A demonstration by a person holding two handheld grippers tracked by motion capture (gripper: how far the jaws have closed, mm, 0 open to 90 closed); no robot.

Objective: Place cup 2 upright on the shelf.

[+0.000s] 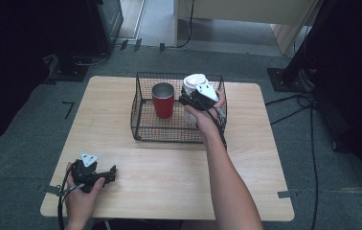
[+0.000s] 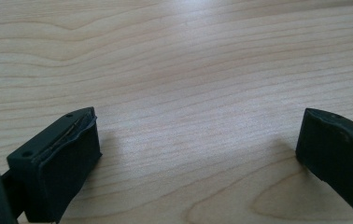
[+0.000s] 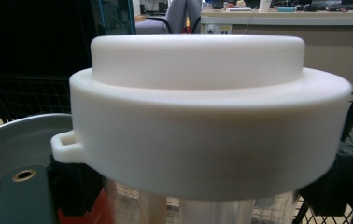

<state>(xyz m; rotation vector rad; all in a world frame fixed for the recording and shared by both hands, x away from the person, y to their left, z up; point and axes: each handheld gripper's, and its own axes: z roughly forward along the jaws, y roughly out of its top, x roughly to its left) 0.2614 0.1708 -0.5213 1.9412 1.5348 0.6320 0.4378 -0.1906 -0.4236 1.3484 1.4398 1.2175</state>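
Pale wood grain forms the table (image 1: 169, 167), on which the left tongs (image 1: 106, 173) rest near the front left corner, held in the left hand (image 1: 81, 196). In the left gripper view the two black jaws stand wide apart with bare wood between them, so these tongs are open and hold nothing. Ahead and to the right of them sits a black wire basket (image 1: 143, 129). Inside it a red cup (image 1: 163, 99) with a grey metal lining stands upright, just left of the right tongs (image 1: 188, 98). The right tongs, held in the right hand (image 1: 203, 115) over the basket's right half, are closed on a clear bottle (image 3: 221, 207) with a white lid (image 3: 202, 112). In the right gripper view the lid sits directly above the jaws, which press the clear body from both sides. Whether the bottle touches the basket floor cannot be told.
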